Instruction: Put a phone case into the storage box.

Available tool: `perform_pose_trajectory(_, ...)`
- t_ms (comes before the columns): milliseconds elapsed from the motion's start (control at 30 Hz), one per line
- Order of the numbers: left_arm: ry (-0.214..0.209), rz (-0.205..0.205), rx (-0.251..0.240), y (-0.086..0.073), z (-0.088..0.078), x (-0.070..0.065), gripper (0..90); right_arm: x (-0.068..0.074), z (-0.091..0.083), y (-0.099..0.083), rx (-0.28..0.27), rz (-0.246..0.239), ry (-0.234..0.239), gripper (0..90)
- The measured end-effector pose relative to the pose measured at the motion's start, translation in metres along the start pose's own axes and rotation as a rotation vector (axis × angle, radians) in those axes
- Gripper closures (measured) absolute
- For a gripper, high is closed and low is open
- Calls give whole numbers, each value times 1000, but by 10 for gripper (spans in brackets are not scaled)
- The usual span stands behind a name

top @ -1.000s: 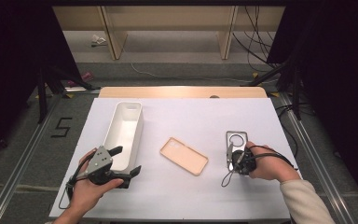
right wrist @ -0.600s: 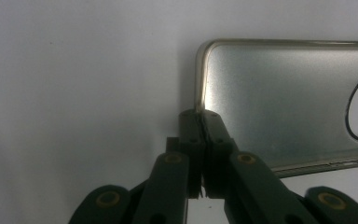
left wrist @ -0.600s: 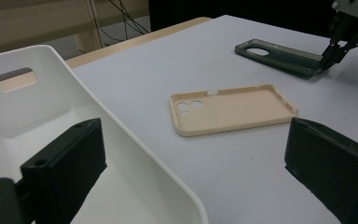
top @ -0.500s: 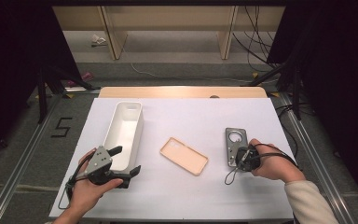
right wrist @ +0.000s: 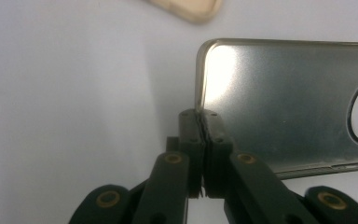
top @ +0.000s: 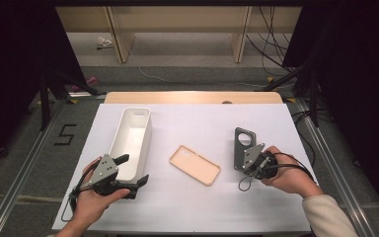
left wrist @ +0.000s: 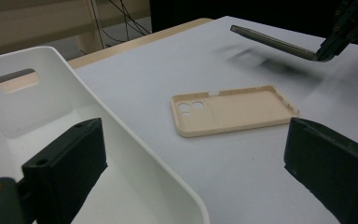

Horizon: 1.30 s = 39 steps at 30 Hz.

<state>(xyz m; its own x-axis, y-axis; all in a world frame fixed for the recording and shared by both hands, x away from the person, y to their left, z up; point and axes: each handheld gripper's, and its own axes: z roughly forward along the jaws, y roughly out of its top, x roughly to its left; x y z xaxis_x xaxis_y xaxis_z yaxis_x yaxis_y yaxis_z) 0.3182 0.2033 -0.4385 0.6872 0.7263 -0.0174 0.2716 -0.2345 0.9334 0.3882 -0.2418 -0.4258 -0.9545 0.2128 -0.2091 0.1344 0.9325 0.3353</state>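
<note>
At the left side of the white table top point(top: 197, 207), the person's left hand point(top: 94, 200) holds the left gripper point(top: 134, 170) close to the near left corner. Its two black jaws stand wide apart and hold nothing. One jaw reaches over the near end of the long white plastic bin point(top: 131, 140), and in the left gripper view this jaw sits above the bin's inside; the other jaw is over bare table just right of the bin. The bin lies along the left edge of the table, with a handle slot in its far wall. The near rim is cut off in the left gripper view.

Between bin and centre there is free white surface. In the centre lies the flat beige phone case point(top: 195, 165), open side up, with camera holes at its far left end, and bare table all around it.

Further right, well apart from the beige case, the right gripper point(top: 243, 159) pinches the dark grey phone case point(top: 242, 144) by one corner, jaws pressed tightly on its edge. In the left gripper view this case appears lifted and tilted above the table, though it is blurred there. Its far end is cut off in the right gripper view. The right hand point(top: 282, 172) is near the right table edge.
</note>
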Motion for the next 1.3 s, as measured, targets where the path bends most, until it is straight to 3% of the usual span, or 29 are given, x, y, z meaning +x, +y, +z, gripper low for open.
perform_pose_trajectory(67, 0, 0, 0, 0, 0, 0, 52, 1, 0, 1, -21, 18, -2, 888)
perform_pose_trajectory(100, 1, 0, -1, 0, 0, 0, 52, 2, 2, 2, -72, 46, -17, 889)
perform_pose_trajectory(133, 1, 0, -1, 0, 0, 0, 52, 2, 2, 2, -72, 46, -17, 889)
perform_pose_trajectory(167, 0, -1, -2, 0, 0, 0, 53, 3, 3, 4, -124, 73, -30, 889)
perform_pose_trajectory(200, 0, -1, -2, 0, 0, 0, 53, 3, 3, 4, -124, 73, -30, 889)
perform_pose_trajectory(233, 1, 0, -2, 0, -1, 0, 53, 3, 4, 5, -173, 94, -30, 889)
perform_pose_trajectory(367, 2, 0, -1, 0, -1, 0, 54, 4, 5, 7, -247, 126, -20, 889)
perform_pose_trajectory(867, 14, -16, -13, 7, 0, -1, 81, 9, 8, 18, -361, 158, 5, 893)
perform_pose_trajectory(900, 32, -26, -13, 13, 0, -1, 93, 10, 8, 20, -369, 163, 5, 893)
perform_pose_trajectory(967, 36, -33, -13, 17, 1, -2, 105, 10, 8, 21, -375, 157, 8, 893)
perform_pose_trajectory(1067, 38, -51, -1, 34, 9, -3, 142, 14, 7, 28, -406, 161, 10, 893)
perform_pose_trajectory(1300, 32, -62, 50, 77, 39, -9, 162, 22, 6, 44, -447, 143, 17, 892)
